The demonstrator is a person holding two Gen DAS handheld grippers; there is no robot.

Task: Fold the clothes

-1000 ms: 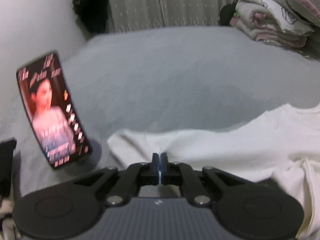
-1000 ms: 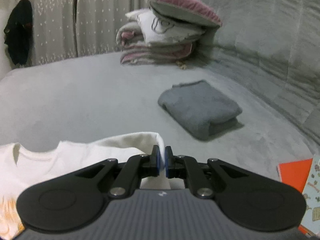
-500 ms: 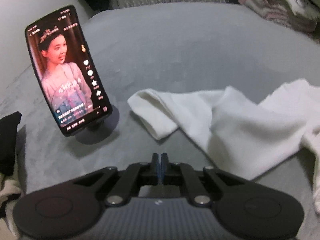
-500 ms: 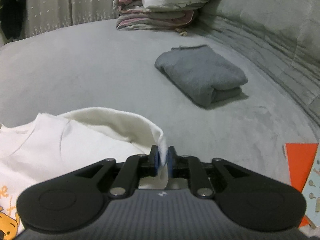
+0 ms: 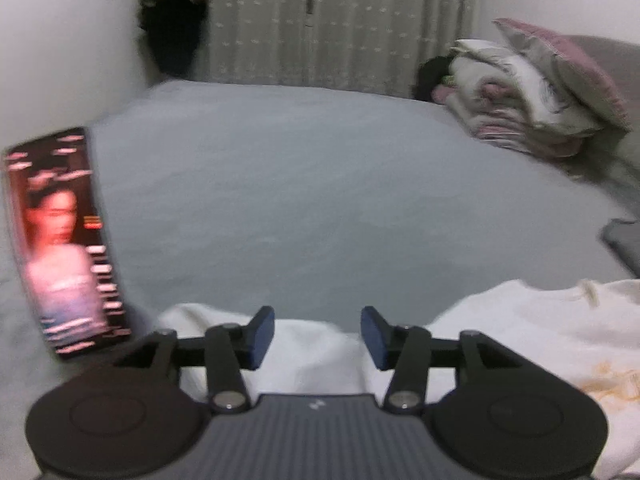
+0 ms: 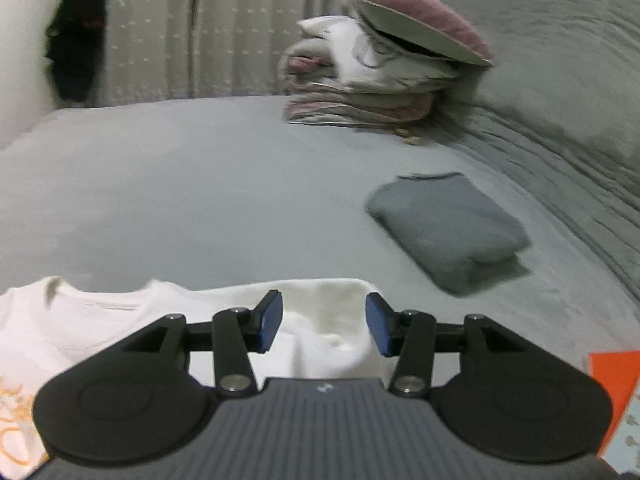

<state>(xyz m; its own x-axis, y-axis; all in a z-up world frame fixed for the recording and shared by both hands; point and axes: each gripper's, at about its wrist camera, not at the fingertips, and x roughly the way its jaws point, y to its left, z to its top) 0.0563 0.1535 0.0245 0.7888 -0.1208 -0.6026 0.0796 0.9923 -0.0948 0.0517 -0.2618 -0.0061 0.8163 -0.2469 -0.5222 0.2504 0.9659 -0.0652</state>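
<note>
phone (image 5: 64, 240) screen text too blurred to read, shirt (image 6: 60, 332) print seemingly illegible

Soft matt white cloth shirt (image 6: 100, 320), napped grey bedcover (image 6: 200, 184), glossy phone screen (image 5: 64, 240)

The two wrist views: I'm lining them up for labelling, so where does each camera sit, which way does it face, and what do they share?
Left wrist: sits on the left gripper, facing across the bed toward the curtain; jaws opening above the white shirt, phone at left.
Right wrist: sits on the right gripper, facing the same way; jaws opening above the shirt's sleeve, folded grey garment ahead.
Shared: shirt, bed, curtain, bedding stack. No hand shows.
</note>
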